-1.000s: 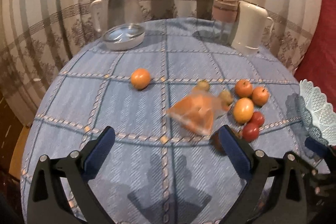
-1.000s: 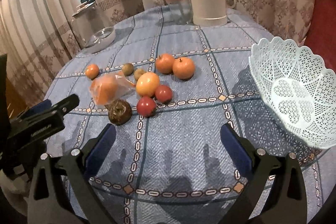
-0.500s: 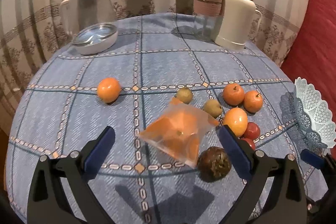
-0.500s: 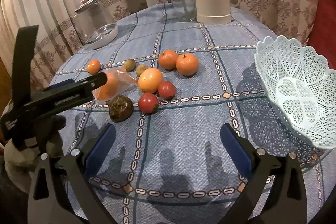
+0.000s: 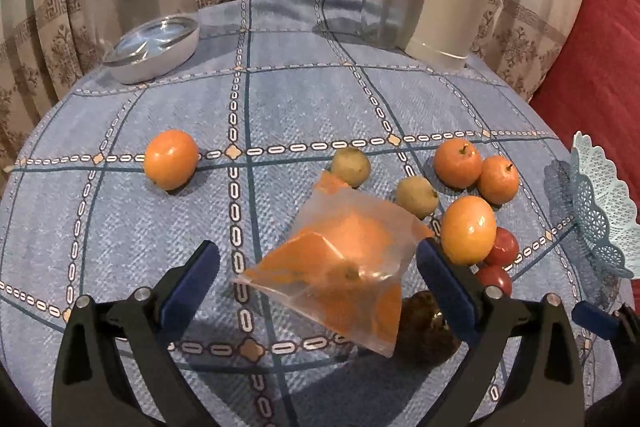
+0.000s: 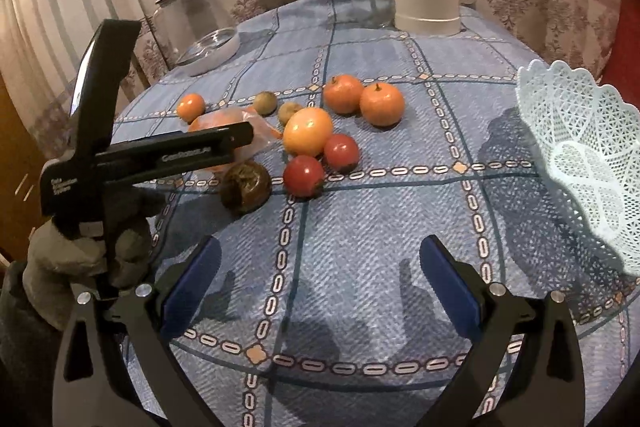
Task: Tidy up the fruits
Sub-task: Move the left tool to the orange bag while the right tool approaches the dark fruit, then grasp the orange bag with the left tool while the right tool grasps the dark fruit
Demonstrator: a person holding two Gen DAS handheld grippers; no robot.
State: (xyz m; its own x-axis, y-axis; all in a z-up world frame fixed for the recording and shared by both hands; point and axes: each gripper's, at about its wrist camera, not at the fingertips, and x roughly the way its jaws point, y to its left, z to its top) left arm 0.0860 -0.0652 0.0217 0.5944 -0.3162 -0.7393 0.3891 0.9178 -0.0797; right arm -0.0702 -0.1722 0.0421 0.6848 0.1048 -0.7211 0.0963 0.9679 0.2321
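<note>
On blue checked tablecloth (image 5: 304, 107), bagged orange (image 5: 340, 267) lies between spread fingers of left gripper (image 5: 320, 279), untouched. Right gripper (image 6: 316, 291) gapes wide, empty, white basket (image 6: 592, 163) beside.

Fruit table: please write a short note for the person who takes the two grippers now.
Left gripper: jaws open, empty, low over the plastic bag of orange pieces.
Right gripper: jaws open, empty, above bare tablecloth.
Loose fruit lies in a cluster at mid-table: large orange, two red fruits, dark brown fruit; one small orange lies apart to the left.
White lattice basket: at the right edge, nothing in it.
Done: nothing sorted. Left: all the fruit, probably the bag first.
</note>
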